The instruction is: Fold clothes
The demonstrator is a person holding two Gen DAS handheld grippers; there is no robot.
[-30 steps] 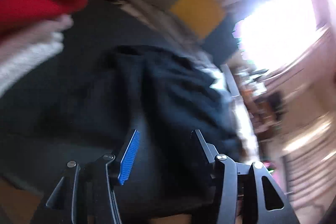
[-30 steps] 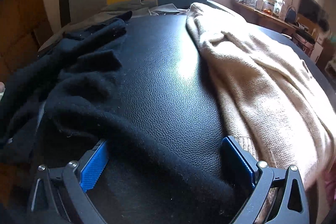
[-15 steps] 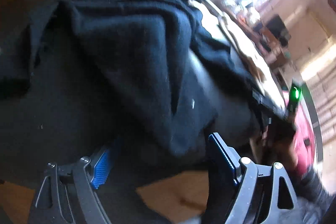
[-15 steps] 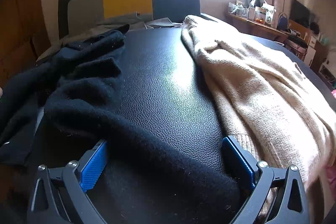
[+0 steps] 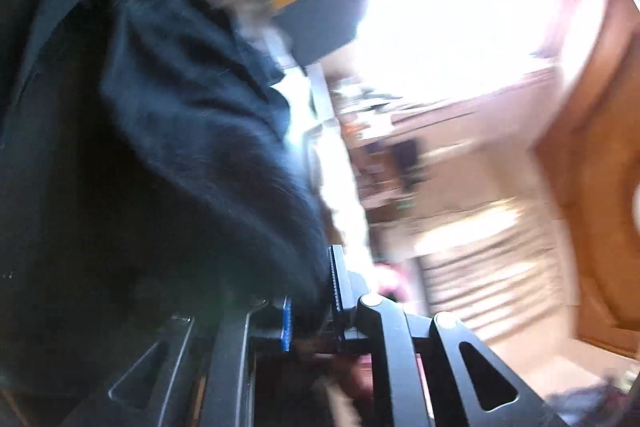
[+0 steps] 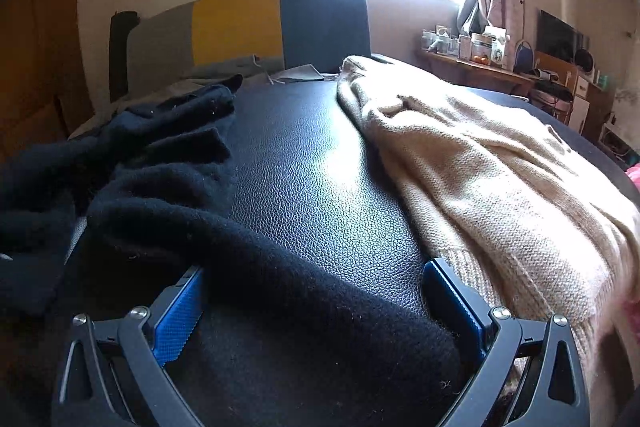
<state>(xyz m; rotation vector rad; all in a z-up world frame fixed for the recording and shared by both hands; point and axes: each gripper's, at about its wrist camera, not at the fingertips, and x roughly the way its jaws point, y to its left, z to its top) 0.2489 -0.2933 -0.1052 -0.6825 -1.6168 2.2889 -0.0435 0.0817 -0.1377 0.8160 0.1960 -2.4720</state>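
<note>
A black fleece garment (image 6: 168, 187) lies rumpled on the left of the black leather tabletop (image 6: 312, 167). One fold of it runs across between the fingers of my right gripper (image 6: 316, 267), which is wide open and low over the table. In the left wrist view the same black garment (image 5: 180, 131) fills the left half. My left gripper (image 5: 310, 291) is closing, its blue pads close together with an edge of the black cloth pinched between them. A beige knit sweater (image 6: 480, 179) is spread over the right of the table.
Behind the table stands a seat back with grey, yellow and dark panels (image 6: 236, 23). A shelf of jars and small items (image 6: 472, 55) runs along the right wall under a bright window. Something pink (image 6: 634, 175) shows at the right edge.
The left gripper's jaws went from wide apart to nearly together on the black cloth, and its view swung towards the window. The right gripper stayed put, tilting up a little.
</note>
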